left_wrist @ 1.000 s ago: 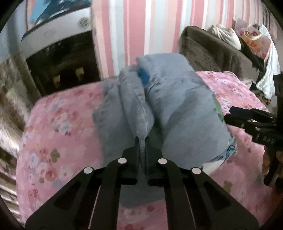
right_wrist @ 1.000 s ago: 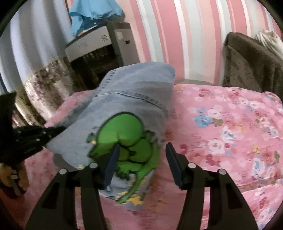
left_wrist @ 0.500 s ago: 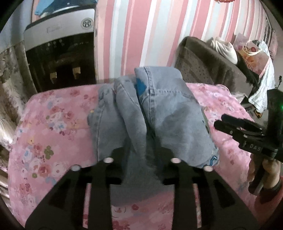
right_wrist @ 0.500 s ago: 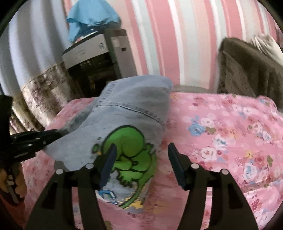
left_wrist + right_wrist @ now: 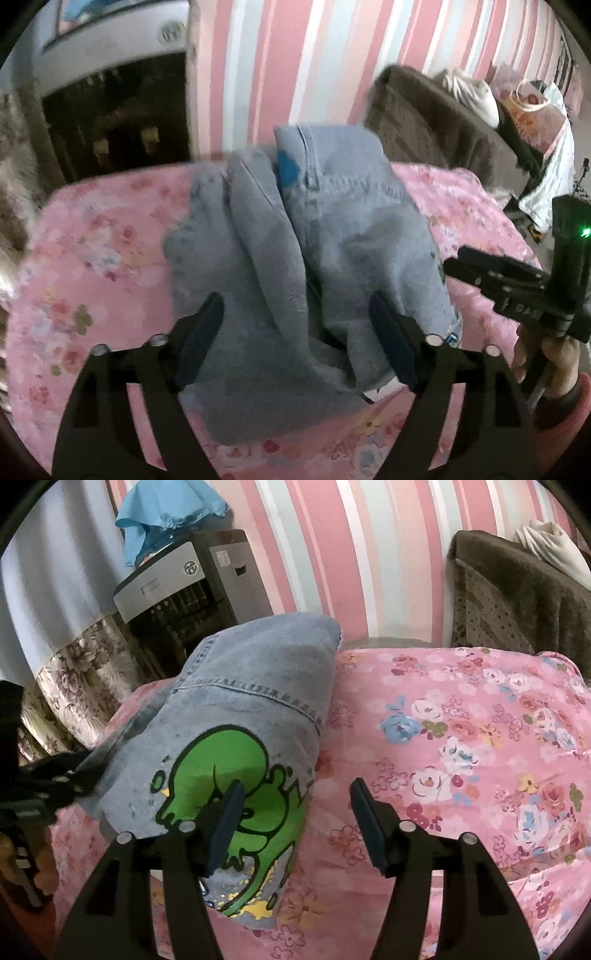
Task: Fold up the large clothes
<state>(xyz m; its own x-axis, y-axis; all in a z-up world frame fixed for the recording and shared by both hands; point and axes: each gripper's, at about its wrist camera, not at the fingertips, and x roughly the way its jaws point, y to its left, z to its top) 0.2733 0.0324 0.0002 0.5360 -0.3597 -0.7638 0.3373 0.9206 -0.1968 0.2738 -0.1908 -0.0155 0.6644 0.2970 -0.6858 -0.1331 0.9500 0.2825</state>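
Denim garment (image 5: pixel 332 240) on pink bedspread (image 5: pixel 461 738); between opening left tongs (image 5: pixel 297 332), unpressed

Right claw (image 5: pixel 295 814) opening above denim garment (image 5: pixel 251 709).

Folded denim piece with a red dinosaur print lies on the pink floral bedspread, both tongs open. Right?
Not quite: the dinosaur print is green, not red, as the right wrist view shows. The rest holds: the folded denim piece lies on the pink floral bedspread, and the left tongs and right tongs are opening, gripping nothing.
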